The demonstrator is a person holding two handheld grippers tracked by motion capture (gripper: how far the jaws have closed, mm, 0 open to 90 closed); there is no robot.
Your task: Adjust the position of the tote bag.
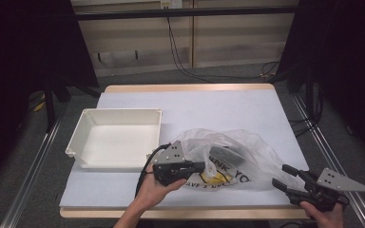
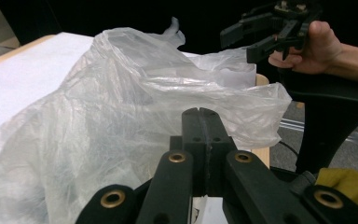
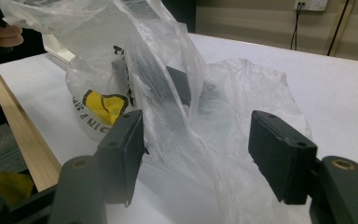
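Note:
A crumpled clear plastic bag (image 1: 247, 147) with black lettering and a yellow print (image 1: 213, 177) lies at the front middle of the white table cover. A dark object (image 1: 233, 153) shows through it. My left gripper (image 1: 200, 166) is at the bag's left edge, jaws pressed together on a fold of the film. In the left gripper view the bag (image 2: 121, 93) billows up just past the shut gripper (image 2: 200, 112). My right gripper (image 1: 280, 175) stands open at the bag's right end. The bag (image 3: 168, 93) rises ahead between its jaws (image 3: 196, 154), which do not touch it.
An empty white plastic tray (image 1: 119, 114) sits on the left half of the table, close behind my left hand. The table's wooden front edge (image 1: 180, 213) runs just below both hands. Metal rails flank the table, and dark curtains and cables stand behind it.

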